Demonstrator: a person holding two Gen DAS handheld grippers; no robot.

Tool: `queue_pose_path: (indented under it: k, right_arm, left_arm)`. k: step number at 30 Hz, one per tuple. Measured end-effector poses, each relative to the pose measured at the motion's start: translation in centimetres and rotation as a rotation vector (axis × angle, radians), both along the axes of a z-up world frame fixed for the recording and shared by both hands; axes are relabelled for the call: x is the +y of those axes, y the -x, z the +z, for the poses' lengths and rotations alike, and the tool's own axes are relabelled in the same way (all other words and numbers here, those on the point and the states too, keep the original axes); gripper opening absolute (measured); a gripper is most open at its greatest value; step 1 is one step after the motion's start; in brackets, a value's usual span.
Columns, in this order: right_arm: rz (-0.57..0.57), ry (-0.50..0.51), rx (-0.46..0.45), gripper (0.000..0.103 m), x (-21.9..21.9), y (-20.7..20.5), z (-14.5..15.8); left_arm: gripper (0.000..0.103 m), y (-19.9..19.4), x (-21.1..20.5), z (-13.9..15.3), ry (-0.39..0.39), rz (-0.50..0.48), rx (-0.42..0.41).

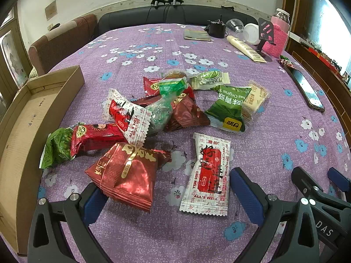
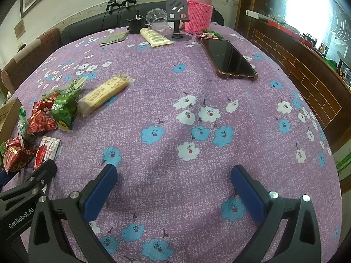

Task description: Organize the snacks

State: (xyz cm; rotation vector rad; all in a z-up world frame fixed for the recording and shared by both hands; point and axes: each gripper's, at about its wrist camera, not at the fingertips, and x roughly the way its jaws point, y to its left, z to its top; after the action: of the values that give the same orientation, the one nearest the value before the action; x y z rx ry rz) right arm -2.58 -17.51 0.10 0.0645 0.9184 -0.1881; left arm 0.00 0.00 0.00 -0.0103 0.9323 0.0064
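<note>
Snacks (image 1: 166,109) lie heaped on the purple floral tablecloth (image 1: 274,131), cardboard tray (image 1: 33,118) at 9 o'clock of the heap. Left gripper (image 1: 169,188) gapes wide at 6 o'clock, flanking a red packet (image 1: 127,173) and white sachet (image 1: 208,173). Right gripper (image 2: 173,186) spread wide over bare cloth, holding nothing.

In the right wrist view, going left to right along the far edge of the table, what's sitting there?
Flat grey pouch → small black box → cream tube → clear plastic cup → black phone stand → pink bottle in a knitted sleeve.
</note>
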Motion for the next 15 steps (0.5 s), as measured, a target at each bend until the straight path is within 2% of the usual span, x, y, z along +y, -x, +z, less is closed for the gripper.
queue_pose_path:
  k: [15]
  right_arm:
    - [0.000, 0.001, 0.000, 0.102, 0.00, -0.05, -0.03]
  left_arm:
    - [0.103, 0.00, -0.02, 0.01, 0.001, 0.006, 0.001]
